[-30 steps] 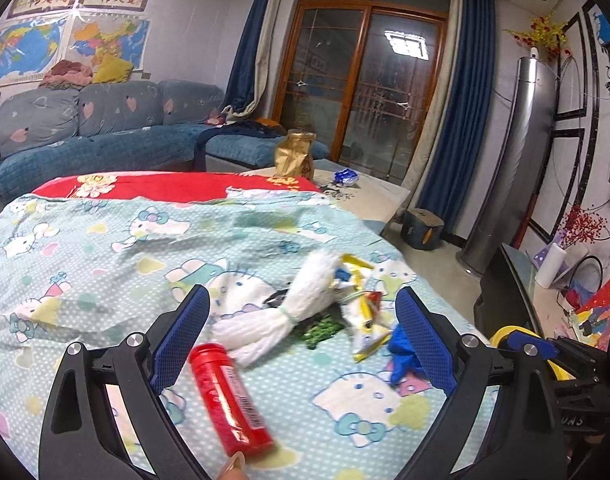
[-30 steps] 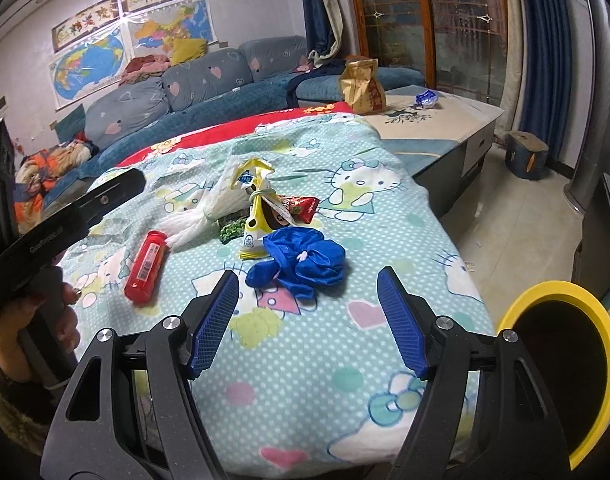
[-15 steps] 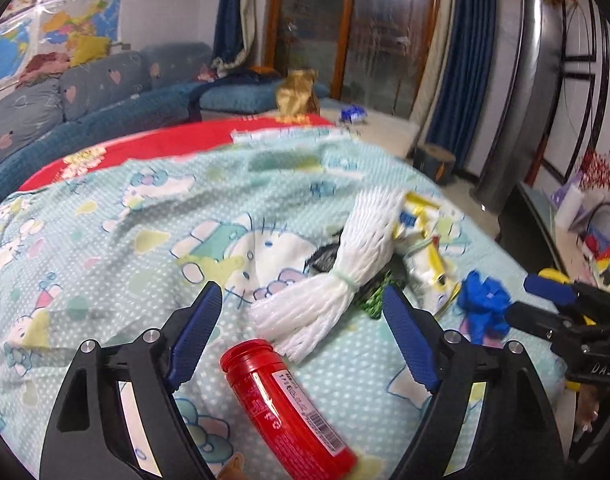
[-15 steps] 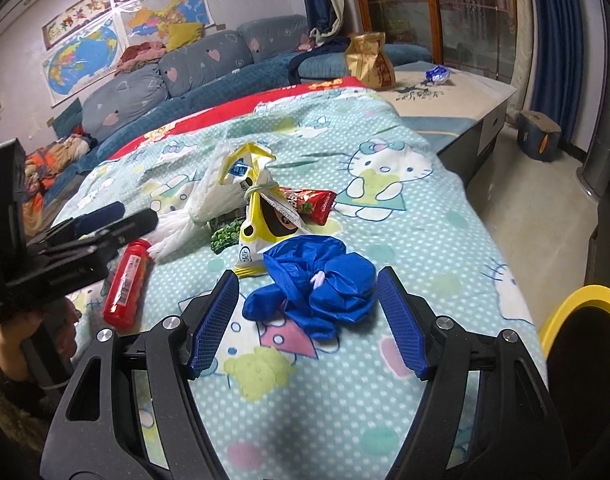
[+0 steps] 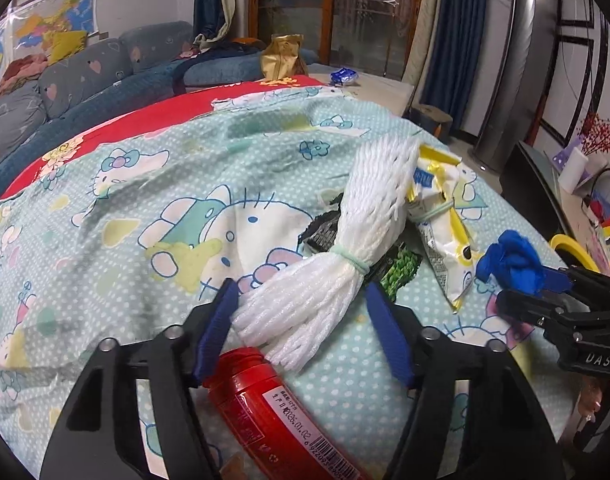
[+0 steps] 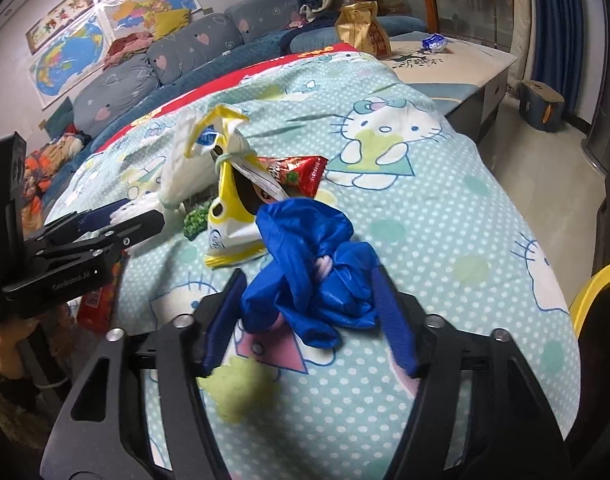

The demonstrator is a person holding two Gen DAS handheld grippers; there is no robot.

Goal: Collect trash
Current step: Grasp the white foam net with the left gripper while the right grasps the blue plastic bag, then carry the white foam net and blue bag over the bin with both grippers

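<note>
A: The left hand-held gripper is closing, half-wide, its pads either side of the white foam net on the bed, not yet pressing it. It should pinch the frayed tail below the band.

B: The right hand-held gripper is closing around the crumpled blue plastic bag, soft and glossy; centre it first. The yellow-rimmed bin waits beside the bed.

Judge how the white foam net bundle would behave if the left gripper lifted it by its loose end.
The white foam net looks airy, so probably very light. Its splayed strands below the green band would likely squash and droop. The left gripper, closing around those strands, might slip off them.
</note>
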